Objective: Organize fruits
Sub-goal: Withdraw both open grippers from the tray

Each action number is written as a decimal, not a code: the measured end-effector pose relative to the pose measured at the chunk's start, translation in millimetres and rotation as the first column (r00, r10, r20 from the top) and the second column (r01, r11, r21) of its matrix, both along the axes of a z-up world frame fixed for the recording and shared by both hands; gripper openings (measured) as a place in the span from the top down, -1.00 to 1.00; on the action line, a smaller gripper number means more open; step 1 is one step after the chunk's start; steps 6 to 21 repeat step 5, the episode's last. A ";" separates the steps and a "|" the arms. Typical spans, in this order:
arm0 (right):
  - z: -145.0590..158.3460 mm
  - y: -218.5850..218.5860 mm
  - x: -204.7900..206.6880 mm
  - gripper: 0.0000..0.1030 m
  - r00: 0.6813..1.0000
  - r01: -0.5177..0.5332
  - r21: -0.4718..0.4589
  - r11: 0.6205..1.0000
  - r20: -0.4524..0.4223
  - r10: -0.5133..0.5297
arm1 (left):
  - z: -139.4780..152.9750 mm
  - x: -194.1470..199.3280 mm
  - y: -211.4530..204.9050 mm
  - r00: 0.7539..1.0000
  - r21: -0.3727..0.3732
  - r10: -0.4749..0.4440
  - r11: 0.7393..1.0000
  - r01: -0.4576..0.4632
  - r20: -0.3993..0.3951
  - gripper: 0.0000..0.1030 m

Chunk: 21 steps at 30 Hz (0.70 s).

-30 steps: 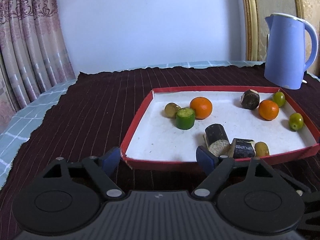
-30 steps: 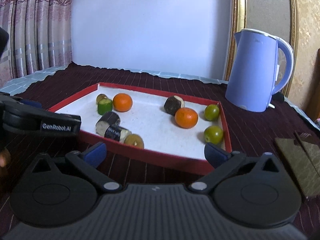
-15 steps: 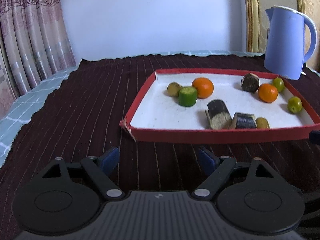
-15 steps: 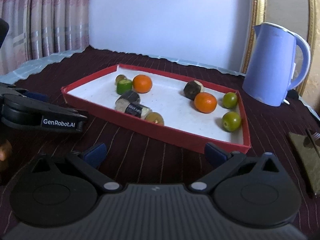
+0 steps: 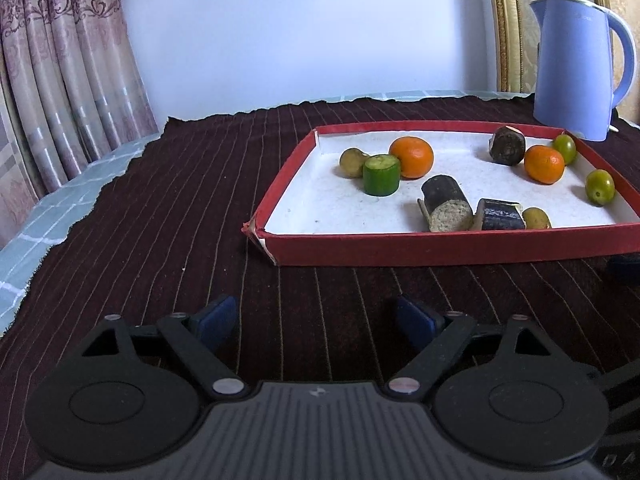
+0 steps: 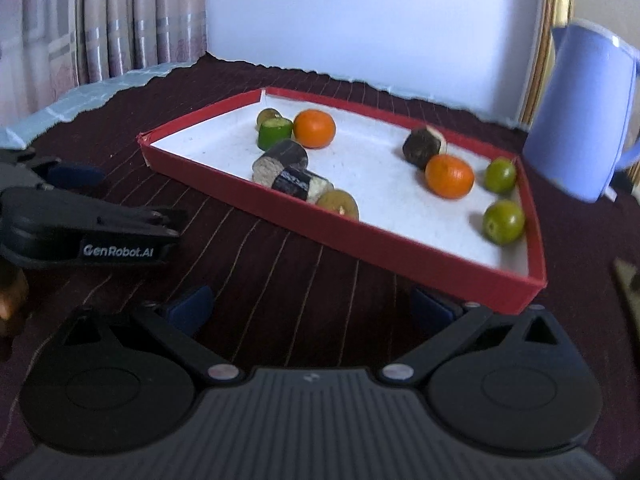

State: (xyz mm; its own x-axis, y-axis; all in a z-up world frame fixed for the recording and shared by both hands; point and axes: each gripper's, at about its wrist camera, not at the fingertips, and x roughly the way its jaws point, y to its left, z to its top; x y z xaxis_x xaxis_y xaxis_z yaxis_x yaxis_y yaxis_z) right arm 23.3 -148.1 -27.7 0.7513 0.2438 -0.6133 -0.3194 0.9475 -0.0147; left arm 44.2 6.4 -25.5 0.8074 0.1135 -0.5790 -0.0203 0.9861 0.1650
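A red-rimmed white tray (image 5: pixel 440 246) on the dark striped cloth holds two oranges (image 5: pixel 412 157) (image 5: pixel 544 163), a green cylinder piece (image 5: pixel 381 175), dark cylinder pieces (image 5: pixel 446 202), two small green fruits (image 5: pixel 599 186) and yellowish ones (image 5: pixel 353 162). My left gripper (image 5: pixel 316 316) sits low over the cloth, short of the tray's near rim; its jaws are opening with nothing between them. My right gripper (image 6: pixel 312 307) stands open and empty before the tray (image 6: pixel 360 236), near its right corner. In the right wrist view the left gripper's body (image 6: pixel 80 220) lies at left.
A blue kettle (image 5: pixel 576 72) stands behind the tray's far right corner. Curtains (image 5: pixel 60 80) hang at left, where the dark cloth ends on a pale blue cover (image 5: pixel 40 220). A flat dark object (image 6: pixel 628 280) lies at the right edge. Bare cloth stretches left of the tray.
The left gripper has drawn back from the tray's near rim and sunk a little; its jaws stand slightly wider. The right wrist view has tilted, so the tray now slants.
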 end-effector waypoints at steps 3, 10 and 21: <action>-1.5 -3.5 1.8 -1.00 1.000 0.002 0.025 1.000 -0.012 -0.002 | -0.4 0.1 0.7 1.000 -0.002 -0.001 1.000 0.001 0.001 -0.71; -2.0 -1.5 1.9 -1.00 1.000 0.002 0.016 1.000 -0.010 -0.002 | -0.6 0.6 2.8 1.000 -0.013 -0.006 1.000 0.006 -0.004 -0.72; -2.0 -1.5 1.9 -1.00 1.000 0.002 0.016 1.000 -0.010 -0.002 | -0.6 0.6 2.8 1.000 -0.013 -0.006 1.000 0.006 -0.004 -0.72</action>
